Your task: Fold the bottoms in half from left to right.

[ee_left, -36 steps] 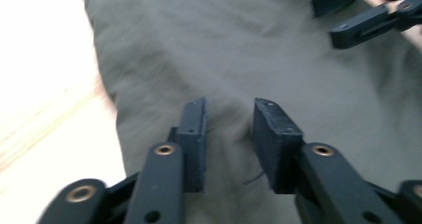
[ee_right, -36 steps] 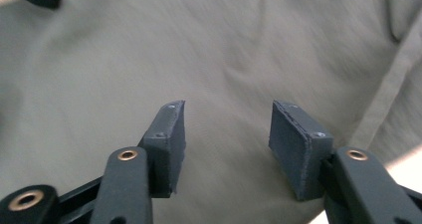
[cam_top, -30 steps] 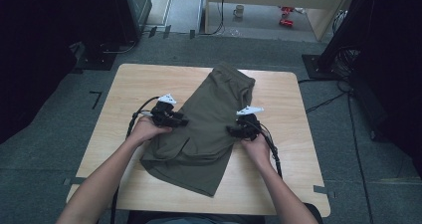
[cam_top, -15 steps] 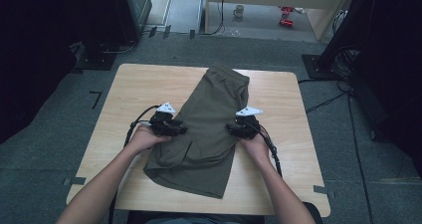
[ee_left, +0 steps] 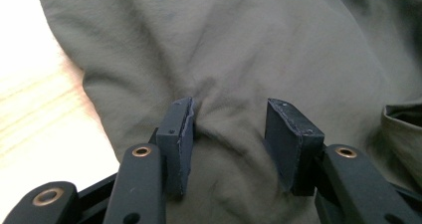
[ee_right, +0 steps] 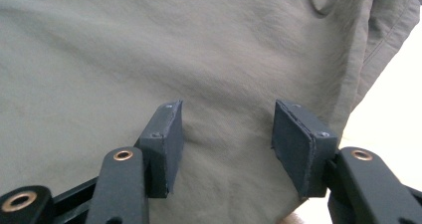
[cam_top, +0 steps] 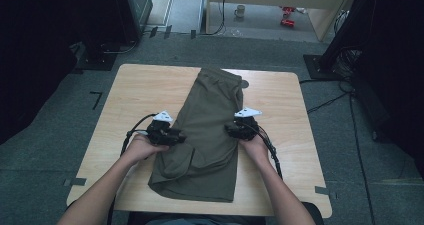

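An olive-green garment (cam_top: 210,110) lies folded lengthwise down the middle of the wooden table (cam_top: 140,90). My left gripper (cam_top: 180,136) rests on its left edge, jaws apart. In the left gripper view the left gripper (ee_left: 229,129) has both pads set down on the cloth (ee_left: 249,45), with a low ridge of fabric gathered between them and not pinched. My right gripper (cam_top: 228,130) sits on the garment's right edge. In the right gripper view the right gripper (ee_right: 226,134) stands open, pads on the smooth fabric (ee_right: 149,50) close to the hem.
Bare tabletop shows on both sides of the garment. On the floor beyond the table are a mug (cam_top: 240,10) and red objects (cam_top: 287,16). Dark equipment stands at the far left and right, and cables (cam_top: 325,102) run across the floor at the right.
My left gripper has slid toward the table's near edge, taking the garment's lower left part with it. The right gripper has kept its place.
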{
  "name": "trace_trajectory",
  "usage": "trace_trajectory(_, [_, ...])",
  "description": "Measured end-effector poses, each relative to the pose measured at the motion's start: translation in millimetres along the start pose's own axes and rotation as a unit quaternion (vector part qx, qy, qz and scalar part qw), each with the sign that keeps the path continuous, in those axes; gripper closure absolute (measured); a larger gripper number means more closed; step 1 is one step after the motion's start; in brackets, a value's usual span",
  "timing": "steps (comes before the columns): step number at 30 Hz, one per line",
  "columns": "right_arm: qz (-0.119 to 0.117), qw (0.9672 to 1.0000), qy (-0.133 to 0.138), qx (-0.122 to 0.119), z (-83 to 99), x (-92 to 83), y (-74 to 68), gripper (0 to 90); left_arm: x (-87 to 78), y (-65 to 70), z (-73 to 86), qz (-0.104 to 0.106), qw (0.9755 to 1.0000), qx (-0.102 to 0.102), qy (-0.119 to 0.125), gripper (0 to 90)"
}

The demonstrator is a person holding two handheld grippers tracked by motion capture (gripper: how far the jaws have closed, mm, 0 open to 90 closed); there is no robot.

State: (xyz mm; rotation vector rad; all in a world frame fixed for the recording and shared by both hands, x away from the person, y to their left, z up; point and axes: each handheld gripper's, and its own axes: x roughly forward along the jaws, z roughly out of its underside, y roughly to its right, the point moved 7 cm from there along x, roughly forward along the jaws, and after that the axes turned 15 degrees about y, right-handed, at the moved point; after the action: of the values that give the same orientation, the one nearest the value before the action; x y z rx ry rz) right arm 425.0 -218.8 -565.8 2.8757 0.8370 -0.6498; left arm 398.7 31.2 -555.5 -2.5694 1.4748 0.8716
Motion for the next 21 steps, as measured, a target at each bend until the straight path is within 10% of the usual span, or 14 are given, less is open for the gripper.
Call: trace_trajectory(21, [-0.024, 0.9996, -0.016, -0.001, 2.8, -8.3, -14.5, 42.7, -16.3, 25.3, 15.8, 0.008, 1.0, 0.0, -0.006, 54.1])
